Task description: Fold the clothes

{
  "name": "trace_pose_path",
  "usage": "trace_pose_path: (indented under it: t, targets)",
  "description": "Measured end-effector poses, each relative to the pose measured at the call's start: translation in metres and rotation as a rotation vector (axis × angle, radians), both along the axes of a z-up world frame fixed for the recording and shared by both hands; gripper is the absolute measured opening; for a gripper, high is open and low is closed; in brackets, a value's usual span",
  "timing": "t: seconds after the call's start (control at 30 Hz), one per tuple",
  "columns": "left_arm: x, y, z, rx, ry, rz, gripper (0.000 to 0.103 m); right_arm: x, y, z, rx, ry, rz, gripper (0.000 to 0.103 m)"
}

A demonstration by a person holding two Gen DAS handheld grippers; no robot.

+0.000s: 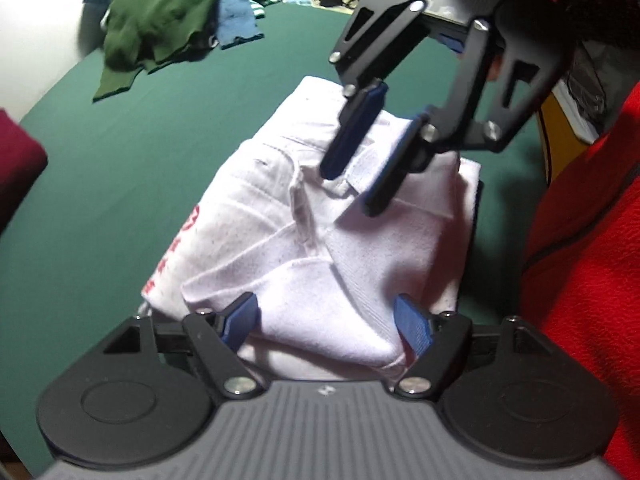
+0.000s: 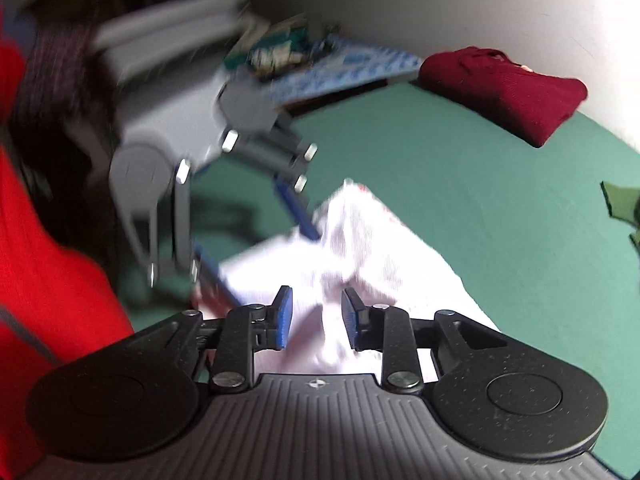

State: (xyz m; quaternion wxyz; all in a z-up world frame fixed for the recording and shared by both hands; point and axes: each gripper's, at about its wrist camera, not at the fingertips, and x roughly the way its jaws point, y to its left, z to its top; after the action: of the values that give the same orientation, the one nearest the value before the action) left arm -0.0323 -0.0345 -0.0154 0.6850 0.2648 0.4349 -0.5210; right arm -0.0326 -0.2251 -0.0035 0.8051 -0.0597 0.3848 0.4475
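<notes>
Maroon cloth, a folded garment [image 1: 16, 160], sits at the far left edge of my left wrist view, on the green table cover [image 1: 120, 200]. At the upper left of that frame I see a loose pile of clothes [image 1: 160, 20], dark green on top with blue beneath. In the centre lies the white garment [image 1: 320, 240], folded into a thick bundle with red print along its left edge. My left gripper [image 1: 326, 320] at the bottom centre has its jaws spread wide, one blue pad on each side of the bundle's near end. Above and to the right, my right gripper [image 1: 360, 168] points down at the white cloth, jaws narrowly apart with a fold between them; I cannot tell whether they pinch it. A red sleeve [image 1: 592, 260] fills the right edge.
</notes>
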Motion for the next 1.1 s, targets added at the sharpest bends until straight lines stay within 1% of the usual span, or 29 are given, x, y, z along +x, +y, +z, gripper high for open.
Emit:
trace_pose_path:
  t: [0.1, 0.2, 0.3, 0.33, 0.4, 0.5, 0.57, 0.6, 0.63, 0.67, 0.73, 0.8, 0.9, 0.97, 1.0, 1.03, 1.07, 1.1]
  targets:
    - [-0.005, 0.008, 0.0, -0.022, 0.019, 0.055, 0.081, 0.003, -0.004, -0.001, 0.08, 0.039, -0.026, 0.029]
    - [-0.009, 0.014, -0.003, -0.031, 0.031, 0.102, 0.081, 0.009, 0.014, -0.014, 0.043, 0.085, 0.006, 0.028]
    - [-0.009, 0.016, -0.007, -0.046, 0.044, 0.152, 0.081, 0.013, 0.031, -0.028, -0.061, 0.099, 0.006, 0.028]
    - [-0.01, 0.017, -0.007, -0.054, 0.047, 0.165, 0.081, 0.015, 0.031, -0.03, -0.053, 0.12, -0.001, 0.028]
    - [-0.013, 0.018, -0.009, -0.069, 0.06, 0.188, 0.082, 0.019, 0.027, -0.034, -0.016, 0.172, -0.026, 0.028]
    - [-0.017, 0.02, -0.011, -0.09, 0.079, 0.223, 0.085, 0.025, 0.017, -0.044, 0.095, 0.267, -0.096, 0.03]
    - [-0.02, 0.021, -0.012, -0.105, 0.092, 0.246, 0.085, 0.024, 0.014, -0.048, 0.146, 0.31, -0.124, 0.029]
    - [-0.021, 0.022, -0.013, -0.112, 0.098, 0.258, 0.085, 0.023, 0.015, -0.048, 0.151, 0.305, -0.121, 0.024]
    - [-0.023, 0.022, -0.014, -0.119, 0.104, 0.269, 0.085, 0.022, 0.016, -0.047, 0.153, 0.299, -0.114, 0.012]
    - [-0.024, 0.023, -0.014, -0.126, 0.111, 0.281, 0.085, 0.019, 0.019, -0.042, 0.151, 0.281, -0.09, 0.007]
    - [-0.026, 0.024, -0.016, -0.14, 0.123, 0.304, 0.085, 0.011, 0.023, -0.033, 0.145, 0.224, -0.049, 0.005]
    - [-0.026, 0.027, -0.016, -0.152, 0.13, 0.333, 0.085, 0.007, 0.027, -0.027, 0.134, 0.178, -0.035, 0.005]
    - [-0.025, 0.029, -0.016, -0.162, 0.129, 0.367, 0.085, 0.008, 0.033, -0.024, 0.154, 0.126, -0.033, 0.005]
    - [-0.025, 0.029, -0.016, -0.164, 0.123, 0.384, 0.085, 0.013, 0.041, -0.027, 0.134, 0.093, -0.049, 0.006]
    - [-0.025, 0.029, -0.016, -0.164, 0.12, 0.391, 0.085, 0.015, 0.043, -0.029, 0.12, 0.085, -0.072, 0.011]
    - [-0.026, 0.028, -0.015, -0.161, 0.112, 0.393, 0.085, 0.017, 0.044, -0.03, 0.11, 0.078, -0.094, 0.021]
    - [-0.027, 0.027, -0.015, -0.158, 0.105, 0.395, 0.085, 0.019, 0.044, -0.031, 0.111, 0.078, -0.11, 0.026]
    - [-0.028, 0.026, -0.015, -0.156, 0.099, 0.397, 0.085, 0.021, 0.044, -0.033, 0.114, 0.08, -0.122, 0.034]
